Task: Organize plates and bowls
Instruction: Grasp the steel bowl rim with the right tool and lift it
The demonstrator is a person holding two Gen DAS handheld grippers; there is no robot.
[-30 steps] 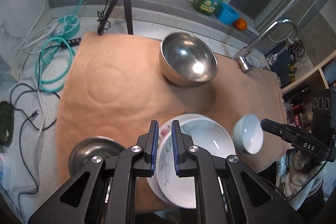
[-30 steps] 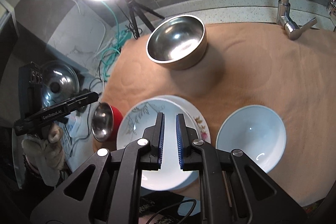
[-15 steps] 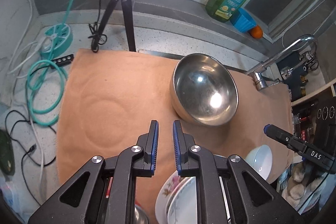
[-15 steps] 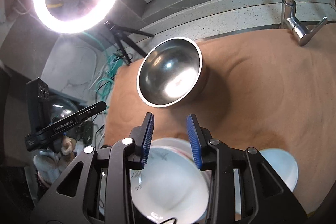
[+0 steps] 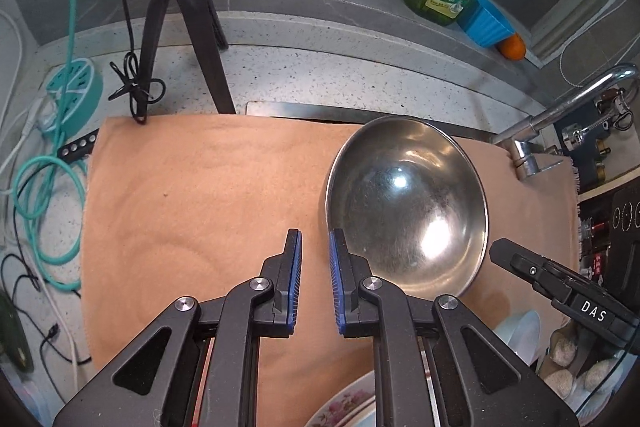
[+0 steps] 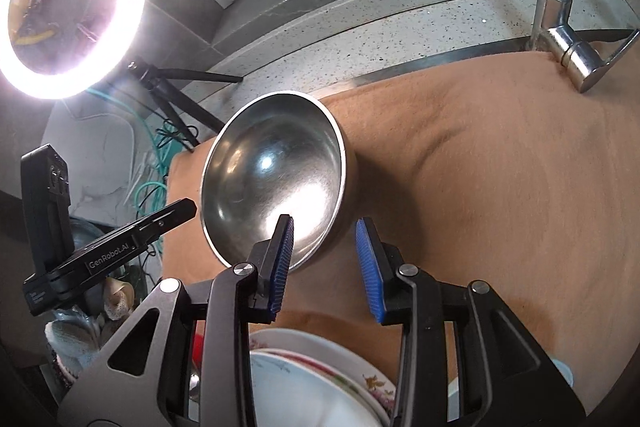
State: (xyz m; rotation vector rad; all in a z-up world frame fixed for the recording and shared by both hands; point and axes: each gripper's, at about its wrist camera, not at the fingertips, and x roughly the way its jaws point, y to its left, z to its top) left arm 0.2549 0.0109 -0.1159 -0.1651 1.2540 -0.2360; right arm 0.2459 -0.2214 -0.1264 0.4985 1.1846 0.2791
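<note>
**Ana:** Blue pads on the right gripper stand apart with nothing pressed between them. One finger sits in front of the steel bowl's near rim, the other outside its wall, so I'd say it is lined up to pinch that rim.

**Ben:** And the left gripper?

**Ana:** Nearly closed, a narrow gap, holding nothing. It hangs over bare brown cloth just beside the bowl's rim. My guess is it is there to steady or help lift, though that is only a guess.

**Ben:** Where does the bowl sit?

**Ana:** On the cloth toward the back, near the faucet, well clear of the stacked plates at the near edge. Those are piled already, floral rim under a plain white one.

**Ben:** Which way does it face?

**Ana:** Mouth up, seemingly level; the lens distorts it. It is round, so there is no long axis; any point on the rim serves for a grip.
</note>
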